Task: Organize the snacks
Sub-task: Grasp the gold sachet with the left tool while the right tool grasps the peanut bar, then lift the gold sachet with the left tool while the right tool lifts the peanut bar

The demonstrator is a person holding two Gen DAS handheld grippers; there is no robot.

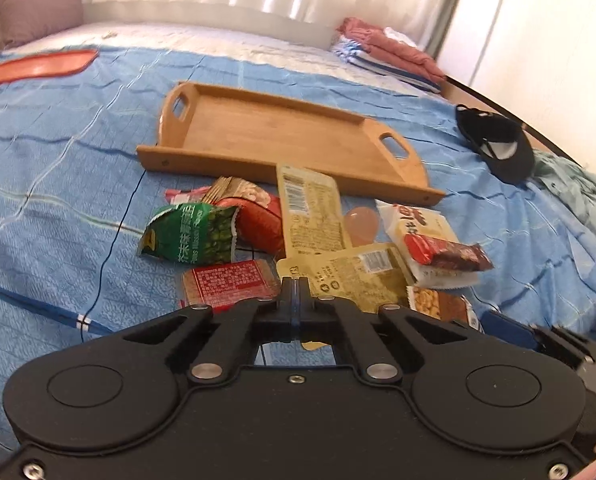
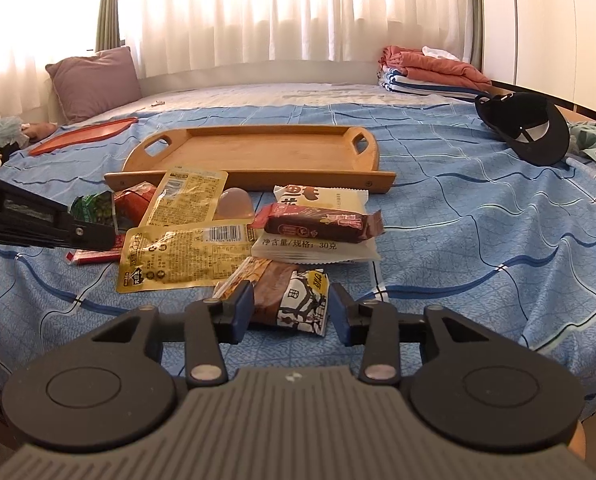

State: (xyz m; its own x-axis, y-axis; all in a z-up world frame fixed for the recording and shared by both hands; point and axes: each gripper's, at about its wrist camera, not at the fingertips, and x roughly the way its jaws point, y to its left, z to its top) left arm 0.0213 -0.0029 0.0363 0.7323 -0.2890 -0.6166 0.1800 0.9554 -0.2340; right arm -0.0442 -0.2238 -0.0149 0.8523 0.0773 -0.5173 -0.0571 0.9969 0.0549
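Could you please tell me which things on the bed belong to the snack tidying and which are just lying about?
For the job: wooden tray, green packet, yellow packets, brown bar.
Lying about: black cap, pillow, folded clothes, red lid.

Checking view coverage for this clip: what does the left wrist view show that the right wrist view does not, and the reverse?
Only the left wrist view shows the left hand-held gripper from behind, shut on the edge of a yellow packet, plus a red square packet.

Only the right wrist view shows the right hand-held gripper open around a black-and-white packet.

Both show the empty wooden tray, the snack pile, the black cap and the orange lid.
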